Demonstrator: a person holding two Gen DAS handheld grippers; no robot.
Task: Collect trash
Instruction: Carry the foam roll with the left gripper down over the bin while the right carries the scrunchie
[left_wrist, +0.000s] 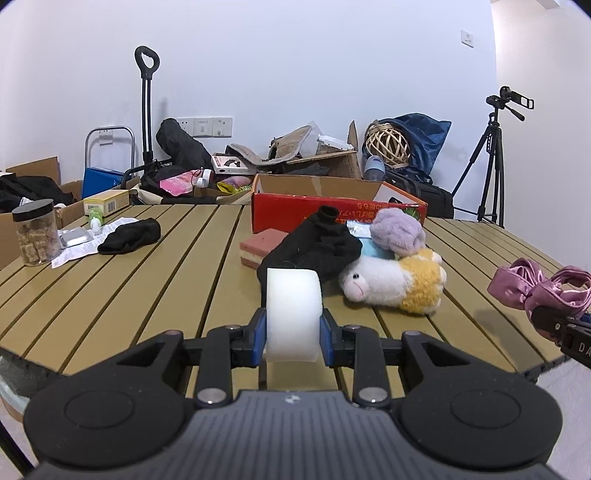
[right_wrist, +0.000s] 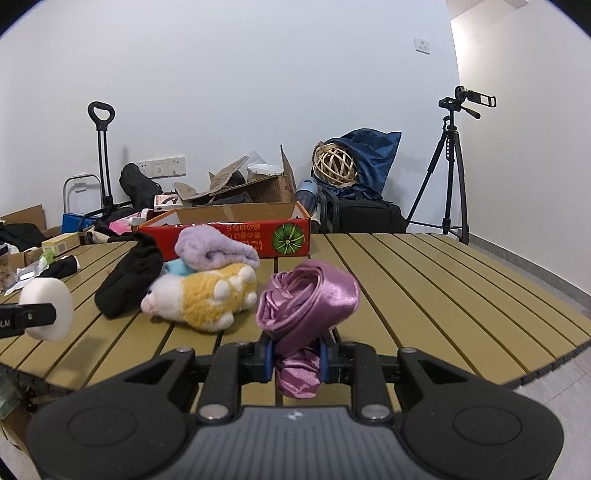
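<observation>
My left gripper (left_wrist: 292, 341) is shut on a white foam sponge (left_wrist: 291, 314), held above the near part of the slatted table (left_wrist: 147, 288). The same white sponge (right_wrist: 50, 308) shows at the left edge of the right wrist view. My right gripper (right_wrist: 297, 360) is shut on a bunched pink satin cloth (right_wrist: 308, 299), which also appears as pink satin cloth (left_wrist: 543, 290) at the right edge of the left view. A red cardboard box (left_wrist: 332, 205), open at the top, stands at the table's far side, also seen as the red box (right_wrist: 236, 236).
A plush toy (left_wrist: 395, 284), a black sock (left_wrist: 314, 247), a lilac cloth (left_wrist: 399, 230) and a pink block (left_wrist: 258, 245) lie mid-table. Another black sock (left_wrist: 129, 236), paper, a jar (left_wrist: 37, 232) sit at the left. A tripod (right_wrist: 450, 166) and clutter stand behind.
</observation>
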